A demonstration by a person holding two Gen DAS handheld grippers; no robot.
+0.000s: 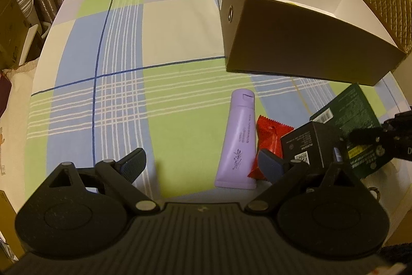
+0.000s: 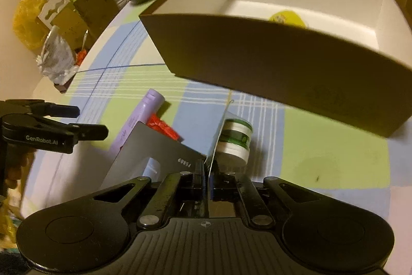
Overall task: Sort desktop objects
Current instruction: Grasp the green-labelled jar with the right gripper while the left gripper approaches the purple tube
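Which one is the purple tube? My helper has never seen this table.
Start at the big brown box on the checked tablecloth. Just in front of it lies the purple tube, beside a red packet. It alone is long, smooth and lilac.

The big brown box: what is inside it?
Inside the brown box one yellow object lies on the white floor. The near wall covers the object's lower part and the front of the floor.

A woven checked cloth point(image 1: 180, 38) covers the worktop, matt and soft. The open box point(image 1: 303, 43) is matt brown cardboard, white inside. The lilac tube point(image 1: 239, 143) is smooth satin plastic; the red wrapper point(image 1: 270, 135) is glossy crinkled foil. The left gripper point(image 1: 203, 164) is matt black plastic with ribbed pads.
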